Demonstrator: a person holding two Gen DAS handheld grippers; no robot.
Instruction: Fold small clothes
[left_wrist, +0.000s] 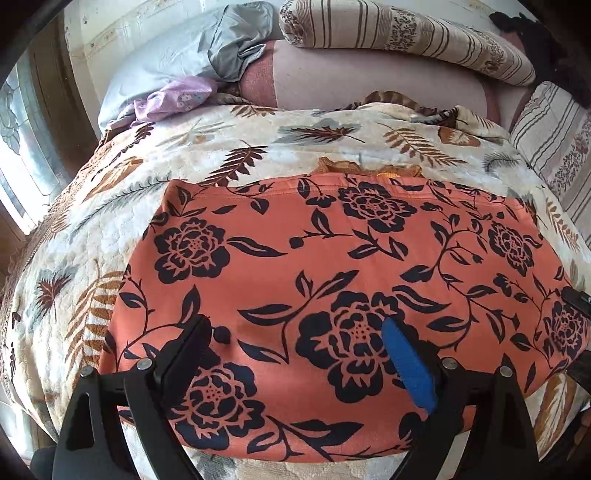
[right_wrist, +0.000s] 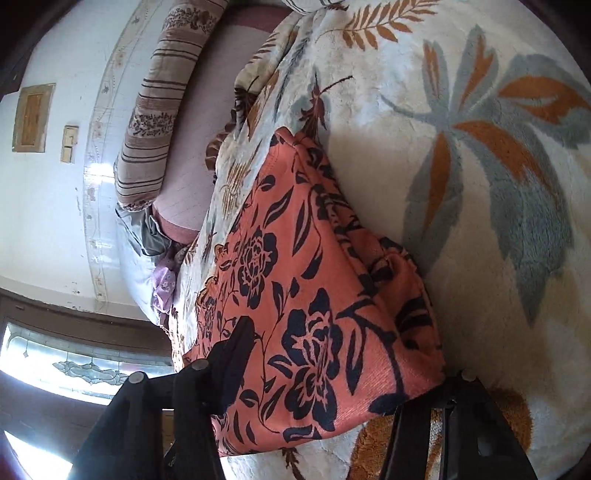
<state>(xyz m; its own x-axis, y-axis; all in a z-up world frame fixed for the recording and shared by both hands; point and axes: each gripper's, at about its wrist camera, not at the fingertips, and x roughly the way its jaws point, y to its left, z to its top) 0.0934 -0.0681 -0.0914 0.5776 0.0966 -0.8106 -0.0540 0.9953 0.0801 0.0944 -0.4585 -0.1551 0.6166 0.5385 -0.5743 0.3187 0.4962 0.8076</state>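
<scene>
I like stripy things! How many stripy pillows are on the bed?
2 in the left wrist view: one long striped pillow lies across the back by the wall, above the orange flowered garment; another striped pillow sits at the right edge. More may be hidden.

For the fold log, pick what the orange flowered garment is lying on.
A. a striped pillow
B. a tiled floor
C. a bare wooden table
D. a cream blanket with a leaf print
D: the orange flowered garment lies spread flat on the cream leaf-print blanket.

L wrist cam looks down close, R cam rolled sideways; both share orange floral garment (left_wrist: 332, 280) (right_wrist: 310, 295)
</scene>
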